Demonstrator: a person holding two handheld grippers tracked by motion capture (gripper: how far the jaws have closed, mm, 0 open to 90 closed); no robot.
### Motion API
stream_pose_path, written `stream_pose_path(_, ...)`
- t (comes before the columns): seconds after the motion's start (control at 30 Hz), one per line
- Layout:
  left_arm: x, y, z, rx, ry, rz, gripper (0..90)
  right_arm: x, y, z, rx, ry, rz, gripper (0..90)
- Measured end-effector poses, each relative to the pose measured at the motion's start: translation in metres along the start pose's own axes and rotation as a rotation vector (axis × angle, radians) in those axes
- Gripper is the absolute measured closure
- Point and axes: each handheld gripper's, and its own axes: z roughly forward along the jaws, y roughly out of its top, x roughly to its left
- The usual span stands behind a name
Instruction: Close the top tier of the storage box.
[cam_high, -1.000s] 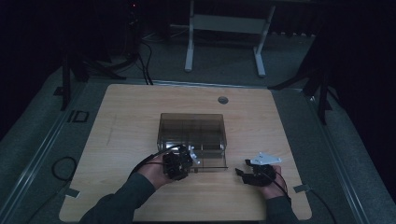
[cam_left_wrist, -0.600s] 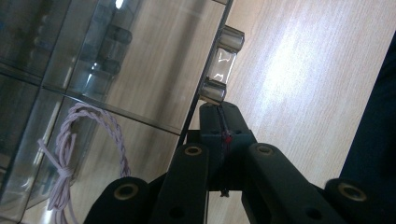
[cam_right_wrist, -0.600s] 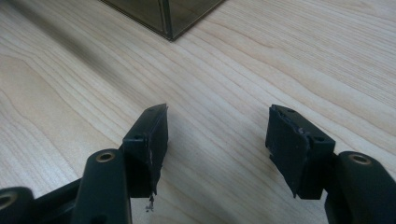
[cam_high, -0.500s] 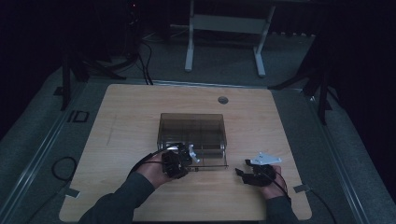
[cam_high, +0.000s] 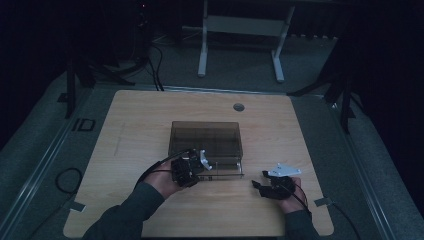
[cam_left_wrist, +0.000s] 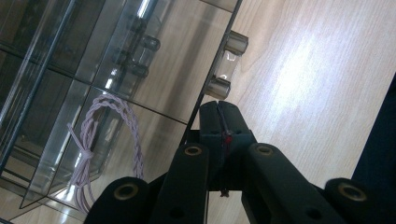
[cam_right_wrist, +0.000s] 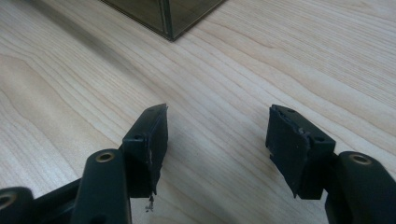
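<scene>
A smoky clear box (cam_high: 205, 140) sits on the pale wood-grain table (cam_high: 130, 135), a pinkish-white twisted cord (cam_left_wrist: 95, 140) inside the box, with black jaws on both grippers and grey carpet (cam_high: 45, 145) around the table.

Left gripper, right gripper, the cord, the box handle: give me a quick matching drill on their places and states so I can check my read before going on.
Things:
1. left gripper
2. right gripper
3. pale twisted cord
4. clear handle

States or places:
A. jaws wide apart over bare tabletop
B. coiled inside the transparent box
C. fixed to the box's front panel, just beyond shut jaw tips
D. jaws closed together at the edge of the box's front panel

Pairs: 1-D, 2-A, 3-B, 4-C
</scene>
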Motion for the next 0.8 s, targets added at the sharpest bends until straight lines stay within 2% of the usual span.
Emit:
stream_pose_path(0.6,0.0037,0.0019,0.0018,0.007,0.046,-0.016,90.0,0.0,0.0,0.0,0.0,0.0,0.0,39.0)
stream_pose_path(0.8,0.0047,0.0022,0.0027,0.005,0.049,-0.019,90.0,0.0,0.0,0.0,0.0,0.0,0.0,39.0)
